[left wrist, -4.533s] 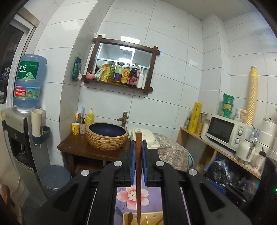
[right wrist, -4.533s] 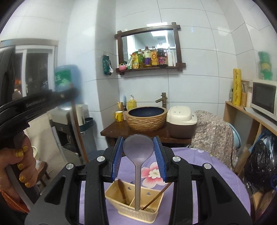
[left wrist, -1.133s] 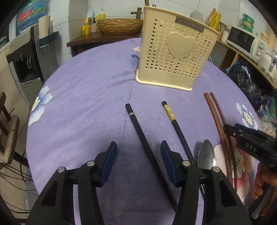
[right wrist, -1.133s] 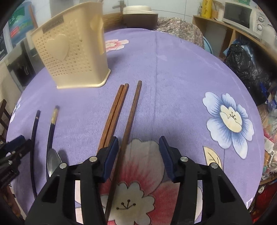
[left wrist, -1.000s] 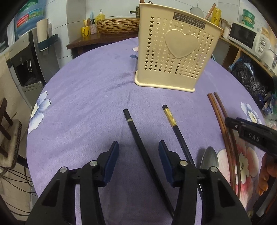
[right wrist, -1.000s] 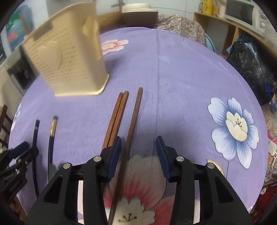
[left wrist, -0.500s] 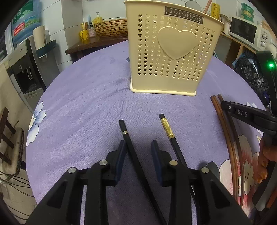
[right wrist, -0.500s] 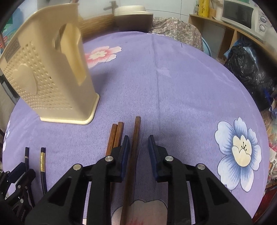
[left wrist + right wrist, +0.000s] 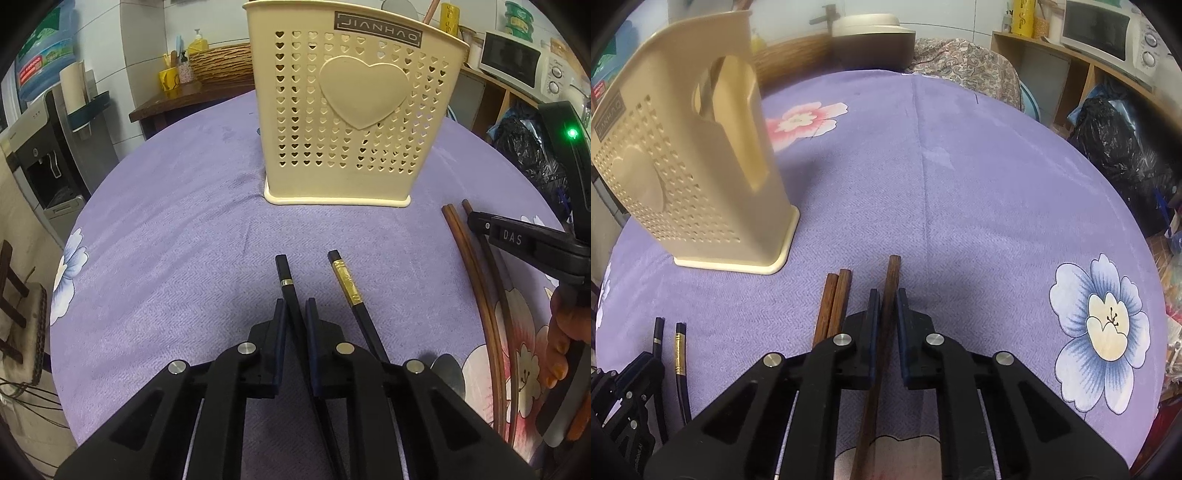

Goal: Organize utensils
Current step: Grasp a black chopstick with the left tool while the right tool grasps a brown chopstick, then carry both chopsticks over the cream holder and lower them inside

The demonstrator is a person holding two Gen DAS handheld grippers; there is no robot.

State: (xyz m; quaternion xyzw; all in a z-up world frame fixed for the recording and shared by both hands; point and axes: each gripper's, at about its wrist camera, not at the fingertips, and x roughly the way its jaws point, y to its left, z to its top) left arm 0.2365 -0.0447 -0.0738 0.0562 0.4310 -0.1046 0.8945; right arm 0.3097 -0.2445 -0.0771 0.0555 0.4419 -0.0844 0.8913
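- Your left gripper (image 9: 294,325) is clamped on the black chopstick with a thin silver band (image 9: 286,280), frame centre; your right gripper (image 9: 885,314) pinches the single brown wooden chopstick (image 9: 891,275).
- Judging by this, both are barely lifted; the gold-banded black chopstick (image 9: 345,280), brown pair (image 9: 836,295) and spoon (image 9: 448,373) remain outside the cream perforated plastic utensil holder (image 9: 354,110) up top.
- Purple floral tablecloth (image 9: 997,184); microwave (image 9: 511,59) upper right.

A round surface (image 9: 177,229) covered in purple cloth printed with flowers carries a cream perforated utensil holder (image 9: 354,110) standing upright. Nearer lie two black chopsticks (image 9: 284,273) side by side, a metal spoon (image 9: 448,371), and three brown wooden chopsticks (image 9: 834,299), two touching, one just apart.
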